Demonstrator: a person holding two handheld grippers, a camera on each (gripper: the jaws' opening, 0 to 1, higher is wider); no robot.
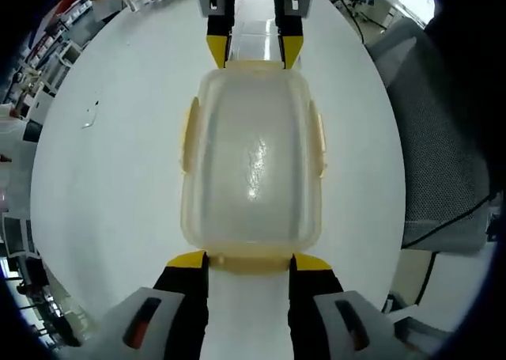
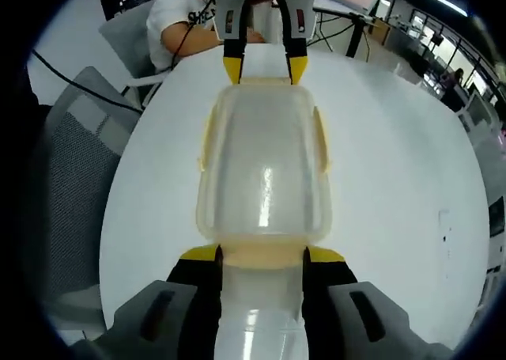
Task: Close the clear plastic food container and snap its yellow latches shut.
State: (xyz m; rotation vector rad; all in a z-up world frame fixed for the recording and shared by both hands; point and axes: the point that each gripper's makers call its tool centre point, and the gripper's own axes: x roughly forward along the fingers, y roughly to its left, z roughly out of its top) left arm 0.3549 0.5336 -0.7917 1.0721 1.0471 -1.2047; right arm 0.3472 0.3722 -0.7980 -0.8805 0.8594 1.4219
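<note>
Clear plastic container (image 1: 251, 166), lid on, lying on white table (image 1: 118, 178). Left gripper (image 1: 250, 259) at 6 o'clock, right gripper (image 2: 261, 253) opposite, jaws spread, straddling end latches. Side latches' (image 1: 188, 134) seating hard to judge.

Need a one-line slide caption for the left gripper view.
Both grippers flank the end latches of a lidded clear container on a white table.

Bare table (image 1: 118, 178) flanks container (image 1: 251, 162)

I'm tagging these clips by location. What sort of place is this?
Most likely an open-plan office or lab. A round white table holds the container, a grey mesh office chair stands beside it, and desks with cables and a seated person lie beyond.
</note>
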